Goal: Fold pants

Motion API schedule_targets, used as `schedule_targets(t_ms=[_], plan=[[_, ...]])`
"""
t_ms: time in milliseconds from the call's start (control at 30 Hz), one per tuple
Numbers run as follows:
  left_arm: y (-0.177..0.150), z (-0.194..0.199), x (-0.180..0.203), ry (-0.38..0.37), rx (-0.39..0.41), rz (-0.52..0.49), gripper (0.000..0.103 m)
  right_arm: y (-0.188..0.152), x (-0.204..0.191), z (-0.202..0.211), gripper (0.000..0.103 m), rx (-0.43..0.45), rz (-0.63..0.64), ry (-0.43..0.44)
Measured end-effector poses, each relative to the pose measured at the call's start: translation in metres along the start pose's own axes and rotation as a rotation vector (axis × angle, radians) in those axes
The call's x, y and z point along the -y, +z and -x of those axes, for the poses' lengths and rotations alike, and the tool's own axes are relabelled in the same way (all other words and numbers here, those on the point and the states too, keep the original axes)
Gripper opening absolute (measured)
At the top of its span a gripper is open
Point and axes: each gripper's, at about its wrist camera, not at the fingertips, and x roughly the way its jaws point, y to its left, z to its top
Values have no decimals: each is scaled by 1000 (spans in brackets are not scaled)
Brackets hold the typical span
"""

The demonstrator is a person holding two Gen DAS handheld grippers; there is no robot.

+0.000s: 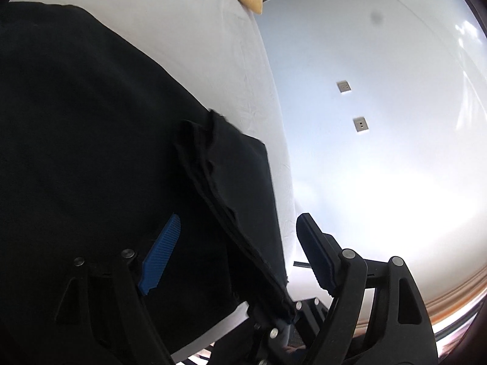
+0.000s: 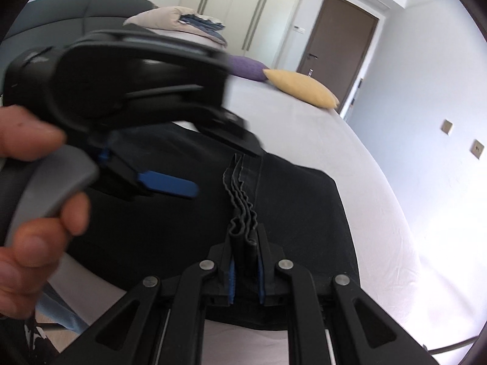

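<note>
Black pants (image 2: 188, 228) spread over the white bed (image 2: 350, 158), hem layers bunched at the near edge. Right gripper (image 2: 246, 270) clenched on those stacked hems. Left gripper (image 1: 240, 249) released, blue pads wide apart, cloth lying between them but unpressed; seen from the right wrist, carried in a hand (image 2: 33, 197) at left. Yellow pillow (image 2: 301, 88) far on the bed.

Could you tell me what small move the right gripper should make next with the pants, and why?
Probably lower the bunched hem edge onto the black pants and release. The right gripper is shut on it, the left gripper is open and holds nothing, and the fabric lies doubled on the bed.
</note>
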Motion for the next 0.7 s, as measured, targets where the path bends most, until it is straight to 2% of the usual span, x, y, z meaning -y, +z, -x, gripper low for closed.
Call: schedule_targets(t_ms=[67,133,167,300,533,700], plan=[[1,2,1,13,-1,-13,76,3,-14,5,13,14,29,21],[2,7,1,29,-1,-28,54,7,-25,9,13,22,52,40],[4,9,-1,41,-4,-32,33,8,-31,10,13,25,63,47],[10,27,-5,95,2,-57,14,16,-46,12,13,35,87,82],[25,78,-21,192,47,-119,14,33,-82,7,13,65,147,178],[40,108,-52,248,67,-90,14,35,-112,-10,14,34,180,247]])
